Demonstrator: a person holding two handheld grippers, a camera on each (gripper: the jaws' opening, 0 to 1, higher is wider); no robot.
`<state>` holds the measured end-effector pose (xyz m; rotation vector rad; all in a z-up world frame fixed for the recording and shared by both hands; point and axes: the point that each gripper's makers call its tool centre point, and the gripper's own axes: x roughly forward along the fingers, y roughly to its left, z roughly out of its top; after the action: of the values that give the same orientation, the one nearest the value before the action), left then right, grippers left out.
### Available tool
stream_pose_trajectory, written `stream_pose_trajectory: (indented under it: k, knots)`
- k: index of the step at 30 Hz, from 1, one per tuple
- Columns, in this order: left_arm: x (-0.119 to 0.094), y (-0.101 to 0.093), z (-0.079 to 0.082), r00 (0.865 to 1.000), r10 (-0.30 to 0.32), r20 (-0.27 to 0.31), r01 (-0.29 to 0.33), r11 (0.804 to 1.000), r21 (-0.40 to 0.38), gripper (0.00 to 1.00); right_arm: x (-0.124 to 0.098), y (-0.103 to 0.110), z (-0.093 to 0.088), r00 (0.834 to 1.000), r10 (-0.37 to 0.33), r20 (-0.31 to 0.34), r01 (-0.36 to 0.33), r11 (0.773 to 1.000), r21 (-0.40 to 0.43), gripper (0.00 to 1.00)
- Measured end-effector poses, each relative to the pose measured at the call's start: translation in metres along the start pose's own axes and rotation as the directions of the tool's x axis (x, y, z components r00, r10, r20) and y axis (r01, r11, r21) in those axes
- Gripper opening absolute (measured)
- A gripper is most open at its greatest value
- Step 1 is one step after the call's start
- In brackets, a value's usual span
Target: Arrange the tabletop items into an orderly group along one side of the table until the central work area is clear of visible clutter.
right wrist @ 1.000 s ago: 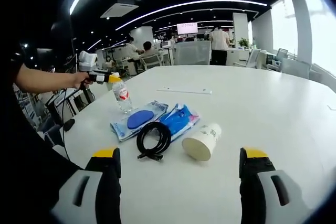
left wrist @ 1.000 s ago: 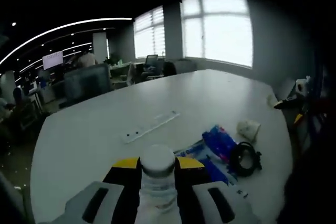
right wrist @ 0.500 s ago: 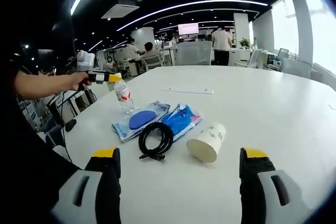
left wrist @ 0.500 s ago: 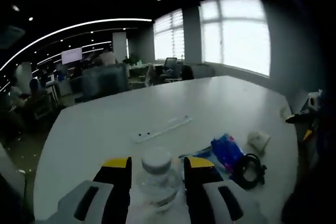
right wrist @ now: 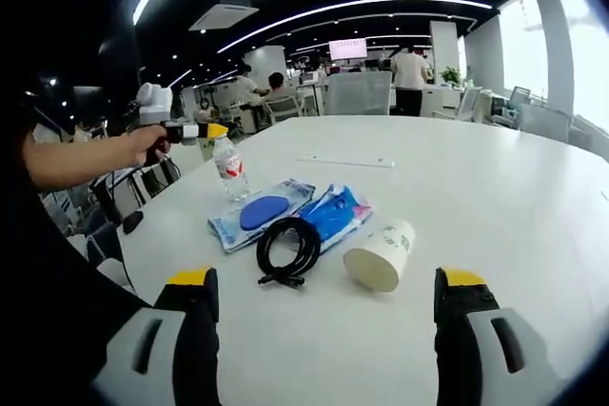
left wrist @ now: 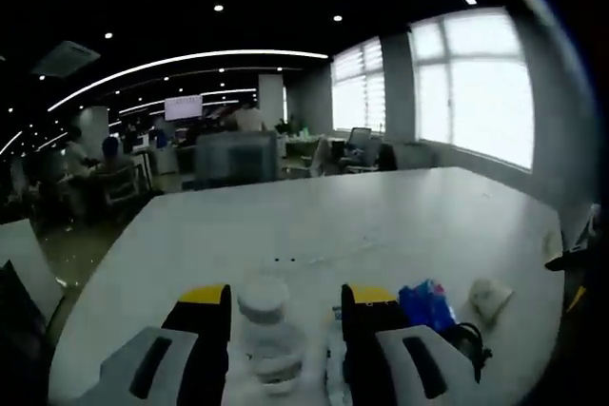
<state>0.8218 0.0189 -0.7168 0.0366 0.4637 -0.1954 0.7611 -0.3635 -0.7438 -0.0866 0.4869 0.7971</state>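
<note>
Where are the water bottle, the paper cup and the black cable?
water bottle (right wrist: 228, 166), right gripper view, on its label
paper cup (right wrist: 381, 256), right gripper view, on its side
black cable (right wrist: 288, 247), right gripper view, on the coil

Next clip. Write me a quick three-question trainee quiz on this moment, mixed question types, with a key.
1. True or false: the paper cup stands upright on the table.
2. Which item sits between the jaws of the left gripper?
A. the black cable coil
B. the water bottle
C. the blue packet
3. Fill in: the right gripper is ____, with nothing between its jaws.

Key: 1. false, it lies on its side. 2. B. 3. open.
</note>
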Motion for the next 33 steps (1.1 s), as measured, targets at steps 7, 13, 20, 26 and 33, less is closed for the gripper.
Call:
stream_pose_trajectory:
  k: [7, 13, 20, 26, 33]
  knots:
    - [0.000, 0.005, -0.016, 0.999, -0.019, -0.047, 0.021, 0.998, 0.053, 0.39, 0.000, -0.001, -0.001, 1.000, -0.014, -0.006, 0.014, 1.000, 0.008, 0.90]
    - [-0.004, 0.011, -0.016, 0.998, -0.045, -0.034, 0.047, 0.996, 0.080, 0.28, 0.000, 0.001, -0.005, 1.000, -0.014, -0.019, 0.014, 1.000, 0.007, 0.89]
    - [-0.011, 0.016, -0.016, 0.999, -0.034, -0.009, 0.035, 0.990, 0.136, 0.22, 0.000, 0.008, -0.010, 1.000, -0.002, -0.031, 0.002, 1.000, 0.007, 0.89]
    - [-0.026, 0.012, -0.011, 0.993, 0.111, 0.028, -0.112, 0.993, 0.035, 0.21, 0.000, 0.010, -0.011, 1.000, 0.009, -0.027, -0.009, 1.000, 0.010, 0.89]
    - [-0.024, 0.010, -0.005, 0.942, 0.321, 0.092, -0.312, 0.945, -0.098, 0.20, 0.002, 0.015, -0.014, 0.998, 0.038, -0.041, -0.038, 0.999, -0.002, 0.89]
